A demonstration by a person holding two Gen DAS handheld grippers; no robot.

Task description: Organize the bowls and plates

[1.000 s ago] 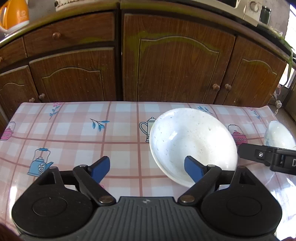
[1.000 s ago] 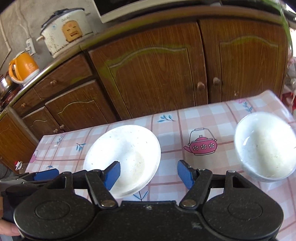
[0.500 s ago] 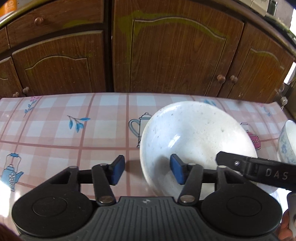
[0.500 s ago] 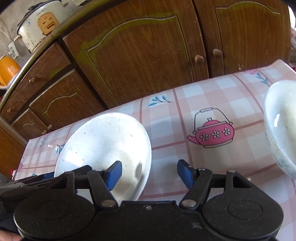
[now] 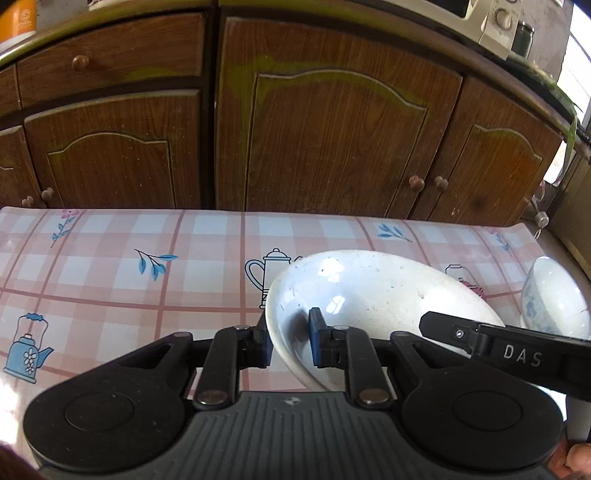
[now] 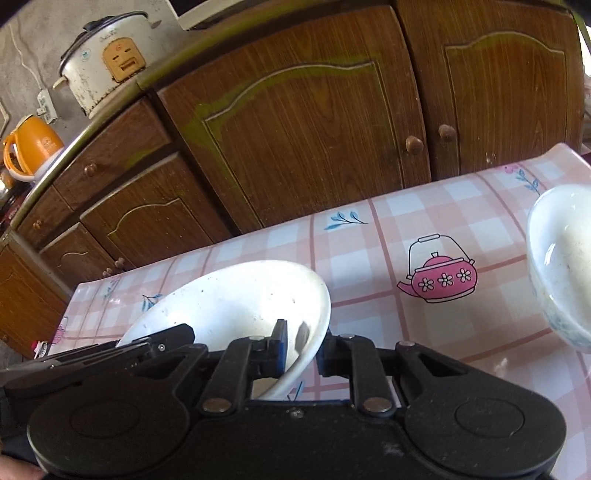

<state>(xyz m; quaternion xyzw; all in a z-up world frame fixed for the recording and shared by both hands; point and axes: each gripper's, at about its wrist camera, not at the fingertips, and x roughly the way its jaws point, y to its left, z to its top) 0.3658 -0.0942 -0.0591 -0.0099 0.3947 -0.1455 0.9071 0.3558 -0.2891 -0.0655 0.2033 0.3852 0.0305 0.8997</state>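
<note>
Plate [image 5: 369, 291], white and shallow, sits tilted on the checked surface [image 5: 110, 273] with both my jaws on it. My left gripper [image 5: 290, 345] is clamped on its left rim, one pad inside, one outside; my right gripper [image 6: 301, 350] is clamped on the right rim the same way. Left view alone shows the microwave [image 5: 480, 14] on the counter and the blue kettle print [image 5: 27, 350] on the cloth. Right view alone shows the rice cooker [image 6: 107, 55], the orange kettle [image 6: 31, 146] and the pink teapot print [image 6: 439, 277]. White bowl [image 6: 561, 258] with blue pattern stands to the right of the plate, apart from it, seen in both views. Brown cabinet doors [image 5: 332, 122] close off the far side. In each view the other gripper's black arm crosses the plate's near edge and hides part of it.
</note>
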